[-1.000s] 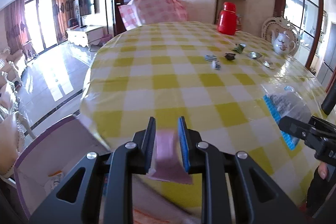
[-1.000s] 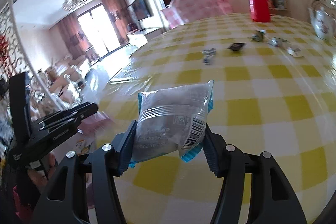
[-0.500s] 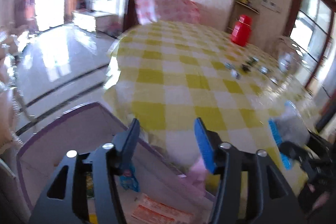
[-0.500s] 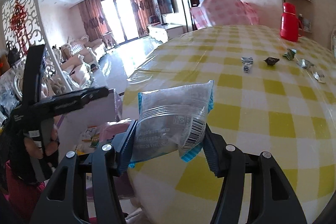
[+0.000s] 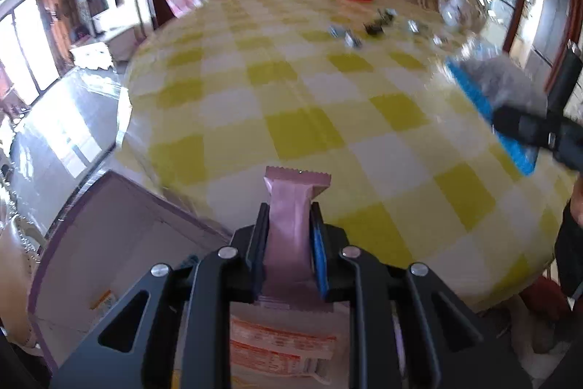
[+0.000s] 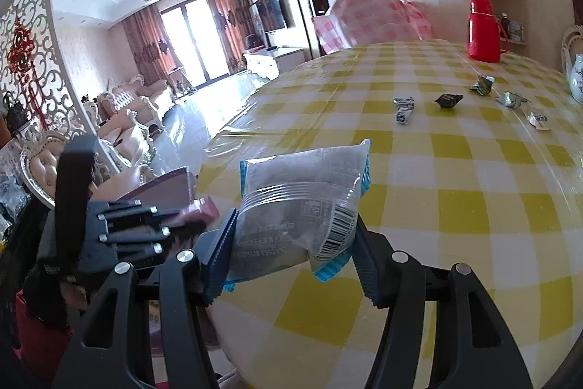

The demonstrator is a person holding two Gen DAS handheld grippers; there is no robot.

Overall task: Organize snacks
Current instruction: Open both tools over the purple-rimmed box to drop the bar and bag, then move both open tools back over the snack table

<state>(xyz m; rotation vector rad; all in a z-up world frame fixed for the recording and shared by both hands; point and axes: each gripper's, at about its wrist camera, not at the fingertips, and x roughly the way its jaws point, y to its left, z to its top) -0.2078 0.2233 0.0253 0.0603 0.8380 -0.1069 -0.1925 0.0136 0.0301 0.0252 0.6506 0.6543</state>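
Snacks fill both my tools: left hand-held gripper (image 5: 288,228) clamps a pink wafer bar (image 5: 291,206) above the box (image 5: 109,225), right hand-held gripper (image 6: 291,243) grips a clear packet (image 6: 302,203), wrapped candies (image 6: 404,110) remain on the worktop (image 6: 473,206).

Left tongs (image 5: 288,236): matte black angular arms with triangular cutouts, 4 silver screws, blue ribbed pads. Right tongs (image 6: 291,250): same black frame, 4 silver screws, blue ribbed pads. Dark sleeve visible.
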